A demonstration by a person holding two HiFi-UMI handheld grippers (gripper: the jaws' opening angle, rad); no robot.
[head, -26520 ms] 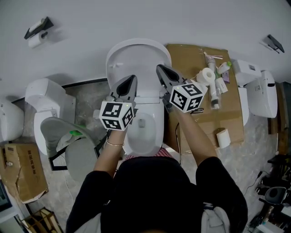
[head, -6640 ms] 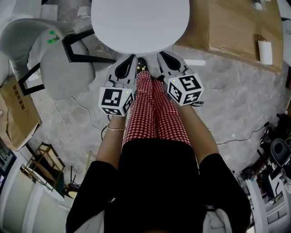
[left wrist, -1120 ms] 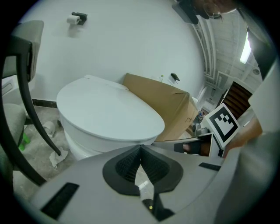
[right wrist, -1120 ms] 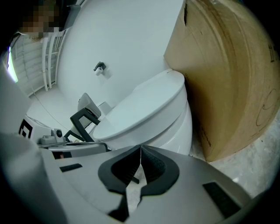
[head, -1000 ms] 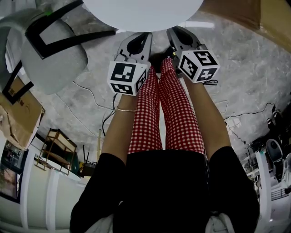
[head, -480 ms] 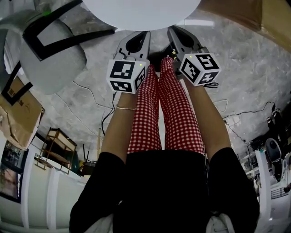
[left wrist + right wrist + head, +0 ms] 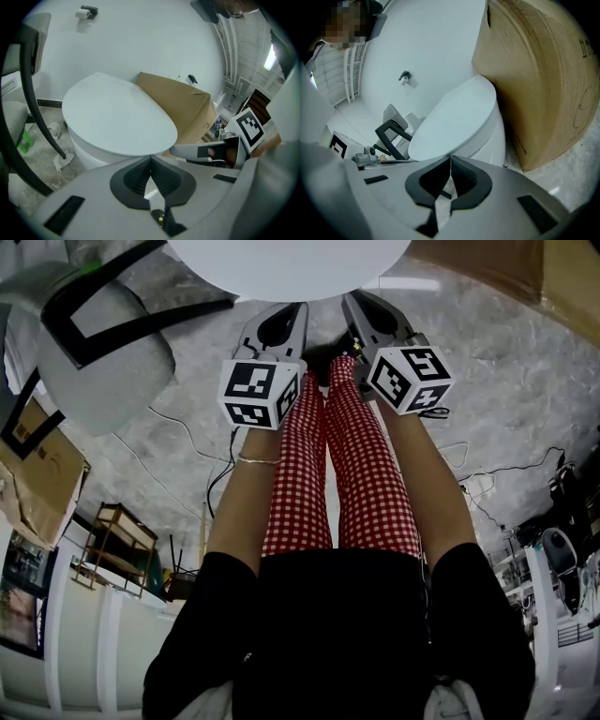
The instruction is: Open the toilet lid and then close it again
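Note:
The white toilet lid [image 7: 286, 263] lies flat and closed on the bowl, at the top edge of the head view; it also fills the middle of the left gripper view as the lid [image 7: 117, 119] and shows as the lid [image 7: 457, 122] in the right gripper view. My left gripper [image 7: 298, 310] and right gripper [image 7: 349, 302] hover side by side just short of the lid's front rim, not touching it. Both have their jaws pressed together with nothing between them.
A large cardboard box [image 7: 543, 79] stands right of the toilet. A grey chair with a black frame [image 7: 89, 329] sits to the left. Cables run across the marbled floor [image 7: 497, 381]. The person's red-checked trousers [image 7: 328, 465] are below the grippers.
Over the last second the grippers have barely shifted. Much earlier the lid stood raised; it now lies closed.

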